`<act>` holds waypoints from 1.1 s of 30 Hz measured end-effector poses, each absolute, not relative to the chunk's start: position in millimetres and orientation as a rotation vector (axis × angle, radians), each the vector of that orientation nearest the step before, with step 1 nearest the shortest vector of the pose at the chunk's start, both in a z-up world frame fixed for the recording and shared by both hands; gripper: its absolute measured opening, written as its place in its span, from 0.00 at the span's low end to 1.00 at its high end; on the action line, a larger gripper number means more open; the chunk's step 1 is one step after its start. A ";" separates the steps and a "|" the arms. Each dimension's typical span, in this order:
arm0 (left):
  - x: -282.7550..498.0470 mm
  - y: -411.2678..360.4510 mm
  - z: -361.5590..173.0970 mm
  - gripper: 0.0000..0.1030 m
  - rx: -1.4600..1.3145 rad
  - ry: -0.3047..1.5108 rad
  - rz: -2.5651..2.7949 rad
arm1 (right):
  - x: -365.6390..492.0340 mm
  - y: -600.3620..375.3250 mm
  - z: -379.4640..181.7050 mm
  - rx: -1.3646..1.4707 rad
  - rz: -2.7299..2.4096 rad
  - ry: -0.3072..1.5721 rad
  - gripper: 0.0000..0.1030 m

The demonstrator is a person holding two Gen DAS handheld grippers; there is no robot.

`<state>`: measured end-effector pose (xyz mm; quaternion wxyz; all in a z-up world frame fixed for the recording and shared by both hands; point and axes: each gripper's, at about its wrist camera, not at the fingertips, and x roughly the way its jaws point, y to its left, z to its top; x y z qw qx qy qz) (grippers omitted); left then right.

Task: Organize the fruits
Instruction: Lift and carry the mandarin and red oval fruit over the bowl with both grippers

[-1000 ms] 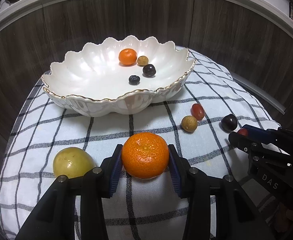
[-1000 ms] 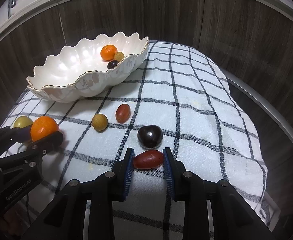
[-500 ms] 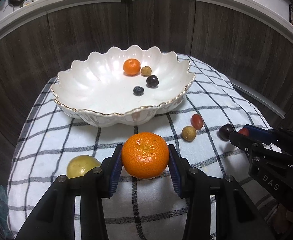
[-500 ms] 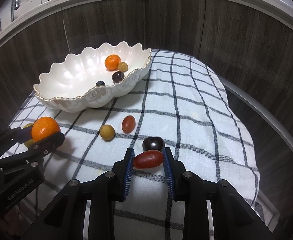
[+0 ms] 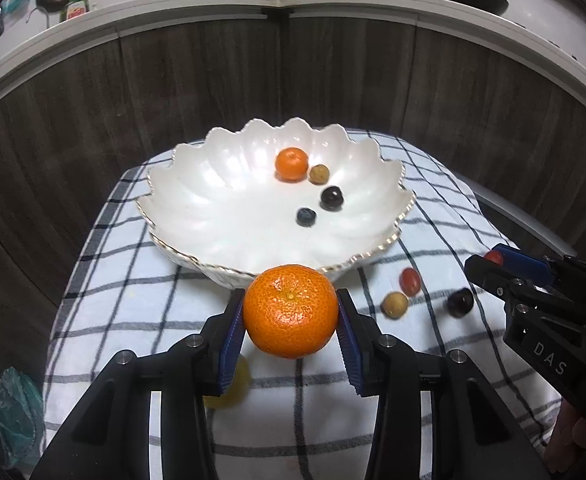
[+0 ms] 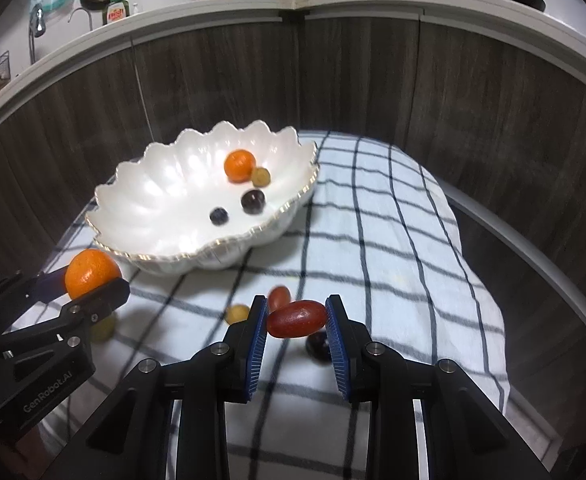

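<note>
Orange mandarin [image 5: 289,311] clamped in left gripper [image 5: 289,320]; right gripper [image 6: 296,322] pinches red grape [image 6: 296,319].

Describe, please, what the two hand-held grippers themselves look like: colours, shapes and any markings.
Both are matte black plastic with angular linkage arms, silver screws at the joints and ribbed blue pads on the fingers. The left hand-held gripper carries "GenRobot.AI" in pale lettering on its side; the right hand-held gripper shows "DAS". No cables are visible.

Yellow-green fruit [image 5: 237,386]: largely hidden behind left gripper [image 5: 289,322] finger, blurred. Dark plum [image 6: 318,346]: partly masked by right gripper [image 6: 297,319] pad. Small tan fruit [image 6: 237,313], red grape [image 6: 279,297]: motion-blurred. Countertop items: too small to identify.
</note>
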<state>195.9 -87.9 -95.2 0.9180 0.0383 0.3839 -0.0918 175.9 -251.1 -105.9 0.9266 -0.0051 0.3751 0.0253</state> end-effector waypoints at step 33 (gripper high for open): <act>264.2 -28.2 -65.9 0.42 0.026 0.755 -0.136 | 242.0 -188.7 -60.7 -0.043 0.111 0.711 0.30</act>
